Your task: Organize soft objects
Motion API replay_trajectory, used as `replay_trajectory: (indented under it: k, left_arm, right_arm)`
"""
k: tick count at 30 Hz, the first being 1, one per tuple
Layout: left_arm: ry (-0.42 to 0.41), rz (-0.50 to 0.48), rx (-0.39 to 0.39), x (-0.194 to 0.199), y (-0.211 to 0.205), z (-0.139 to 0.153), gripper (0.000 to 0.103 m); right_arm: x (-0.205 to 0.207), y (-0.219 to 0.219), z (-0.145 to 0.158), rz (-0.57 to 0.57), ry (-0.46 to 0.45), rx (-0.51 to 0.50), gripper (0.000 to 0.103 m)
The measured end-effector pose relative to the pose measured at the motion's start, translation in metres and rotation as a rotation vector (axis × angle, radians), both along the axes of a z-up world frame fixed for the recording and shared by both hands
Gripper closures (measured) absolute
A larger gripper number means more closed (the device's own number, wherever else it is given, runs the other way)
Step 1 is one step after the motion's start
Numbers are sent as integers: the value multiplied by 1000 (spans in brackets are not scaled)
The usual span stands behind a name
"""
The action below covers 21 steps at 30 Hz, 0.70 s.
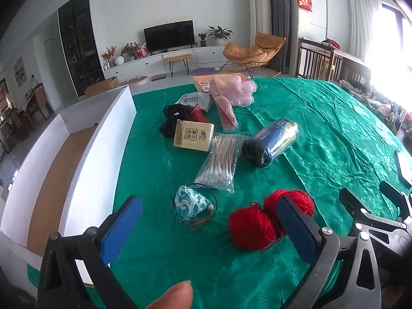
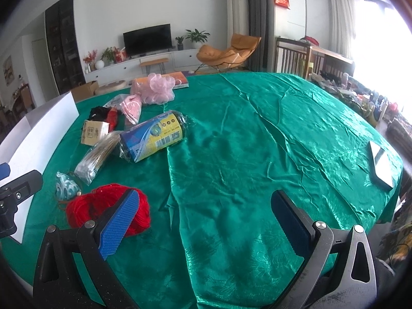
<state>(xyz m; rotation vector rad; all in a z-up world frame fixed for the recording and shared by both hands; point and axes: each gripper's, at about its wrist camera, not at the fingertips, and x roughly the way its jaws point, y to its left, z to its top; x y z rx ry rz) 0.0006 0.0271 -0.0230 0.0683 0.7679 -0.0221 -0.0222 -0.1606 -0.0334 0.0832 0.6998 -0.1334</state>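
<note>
Over the green tablecloth I have both grippers spread wide and holding nothing. My left gripper hangs above the blue wave-patterned pouch, with the two red yarn balls by its right pad; I cannot tell if that pad touches the yarn. My right gripper is over bare cloth, the yarn behind its left pad. Farther back lie a bag of cotton swabs, a tissue pack, a blue roll and a pink mesh puff. The white box stands at the left.
</note>
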Motion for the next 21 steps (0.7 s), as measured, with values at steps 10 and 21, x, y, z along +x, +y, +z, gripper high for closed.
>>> replay_trajectory:
  k: [10, 21]
  left_arm:
    - [17, -1, 5, 0, 1, -6, 0]
    - [18, -7, 14, -2, -1, -6, 0]
  right_arm:
    - [1, -2, -1, -2, 1, 5, 1]
    - [-1, -5, -3, -6, 3, 10, 1]
